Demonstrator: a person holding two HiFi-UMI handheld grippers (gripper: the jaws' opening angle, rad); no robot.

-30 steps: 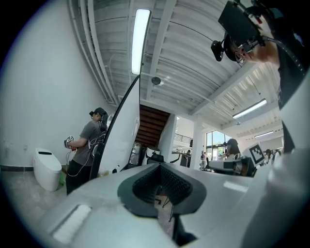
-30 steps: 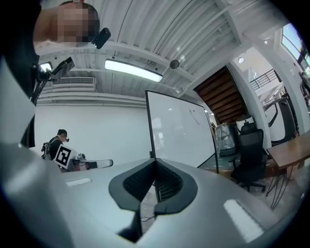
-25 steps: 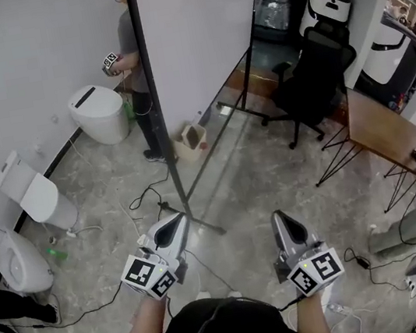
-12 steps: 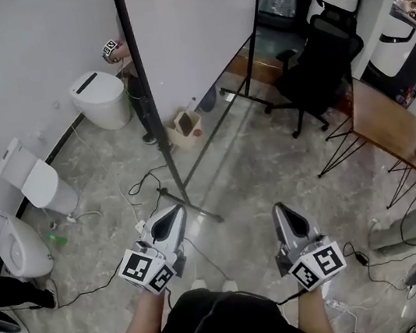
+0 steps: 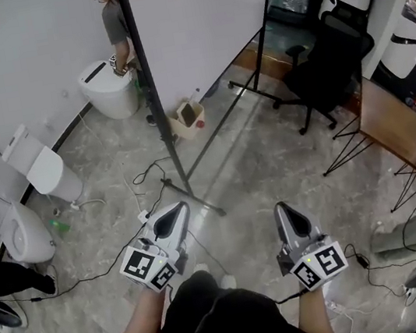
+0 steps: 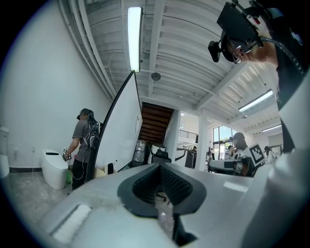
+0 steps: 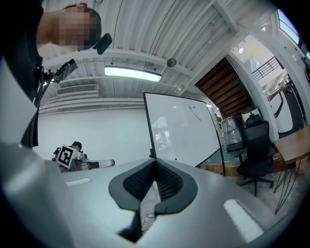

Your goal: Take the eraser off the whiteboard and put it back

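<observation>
Eraser: not to be made out on the tall white whiteboard [image 5: 192, 22] in any view; too small or hidden to place. The board stands on a black metal frame on the grey marbled floor [image 5: 262, 160].

Left gripper [image 5: 176, 210], grey with a black-and-white marker cube: near the foot of the board's black post, well short of the board face, pointing level towards it. Jaws pressed together, nothing between them.

Right gripper [image 5: 283, 209], same make: beside the left one, farther from the post, also facing the board. Jaws likewise pressed together, nothing pinched.

At the foot of the board: small brown cardboard box [image 5: 186, 118].

Left of the board, along the white wall: a row of white toilets, the nearest to the board a squat rounded one [image 5: 108, 87]. A person in a grey shirt [image 5: 117, 27] stands between it and the board's post.

Right of the board: black swivel office chair [image 5: 329, 62], then a brown wooden tabletop [image 5: 392, 135].

Black cables [image 5: 143, 176] trail over the floor left of the post's base.
</observation>
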